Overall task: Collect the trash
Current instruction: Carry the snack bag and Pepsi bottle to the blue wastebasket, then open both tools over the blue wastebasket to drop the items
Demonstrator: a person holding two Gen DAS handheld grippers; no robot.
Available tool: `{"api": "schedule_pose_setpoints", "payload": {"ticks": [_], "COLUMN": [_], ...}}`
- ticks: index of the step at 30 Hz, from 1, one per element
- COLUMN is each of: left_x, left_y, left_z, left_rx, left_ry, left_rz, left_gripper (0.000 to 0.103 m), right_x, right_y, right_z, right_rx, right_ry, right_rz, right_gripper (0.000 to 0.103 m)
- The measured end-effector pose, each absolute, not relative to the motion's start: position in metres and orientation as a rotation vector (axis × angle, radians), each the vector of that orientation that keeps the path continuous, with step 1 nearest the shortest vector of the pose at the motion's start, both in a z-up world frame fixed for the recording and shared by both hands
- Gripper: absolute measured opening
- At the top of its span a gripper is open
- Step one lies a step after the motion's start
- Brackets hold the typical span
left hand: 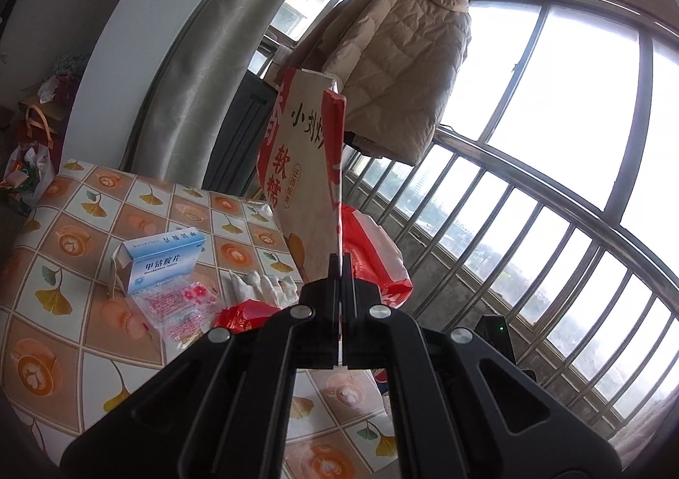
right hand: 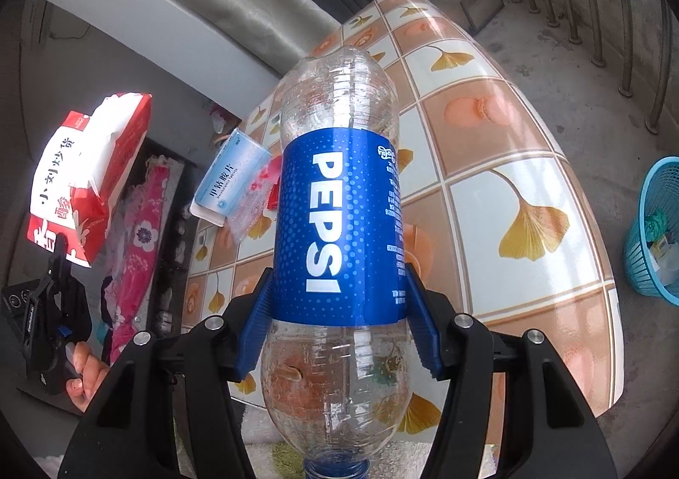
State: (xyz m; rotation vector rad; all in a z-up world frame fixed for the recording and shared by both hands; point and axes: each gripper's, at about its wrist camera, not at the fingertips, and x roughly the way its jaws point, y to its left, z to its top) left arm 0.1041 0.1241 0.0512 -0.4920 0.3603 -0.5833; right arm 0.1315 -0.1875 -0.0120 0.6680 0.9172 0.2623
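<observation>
My left gripper (left hand: 340, 262) is shut on a red and beige paper snack bag (left hand: 305, 165) and holds it upright above the table; the bag also shows at the left of the right wrist view (right hand: 85, 165), with the left gripper (right hand: 59, 250) below it. My right gripper (right hand: 339, 309) is shut on an empty Pepsi bottle (right hand: 339, 224), cap end toward the camera, held above the table. A blue and white medicine box (left hand: 159, 262), a clear plastic wrapper (left hand: 178, 309), a red wrapper (left hand: 244, 315) and white tissue (left hand: 263, 286) lie on the table.
The table (right hand: 509, 131) has a ginkgo-patterned orange and white cloth. A blue mesh waste basket (right hand: 655, 233) with some trash stands on the floor at the right. A red and white plastic bag (left hand: 373, 250) sits past the table edge. Window bars (left hand: 530, 233) and a hanging coat (left hand: 403, 59) are behind.
</observation>
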Motion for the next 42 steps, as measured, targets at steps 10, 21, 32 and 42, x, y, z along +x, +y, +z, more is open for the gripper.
{"api": "schedule_pose_setpoints", "payload": {"ticks": [10,21,32,42], "left_x": [0.109,0.143,0.182,0.208], "left_y": [0.071,-0.038,-0.218,-0.371], "left_z": [0.07,0.066,0.01,-0.092], "left_rx": [-0.426,-0.345,-0.134,0.188], "left_ry": [0.376,0.514,0.788,1.092], "left_rz": [-0.686,-0.884,-1.086,-1.055], "left_gripper": [0.0,0.0,0.0,0.0], "right_x": [0.091,0.027,-0.041,-0.039], "right_y": [-0.23,-0.321,-0.43,-0.504], "right_z": [0.001,-0.009,-0.059,-0.133], "right_rx": [0.721,0.847,1.017,1.147], "right_ry": [0.815,0.692,0.629,0.696], "right_rz": [0.216,0.015,-0.301,-0.42], "right_gripper": [0.057,0.057,0.057,0.057]}}
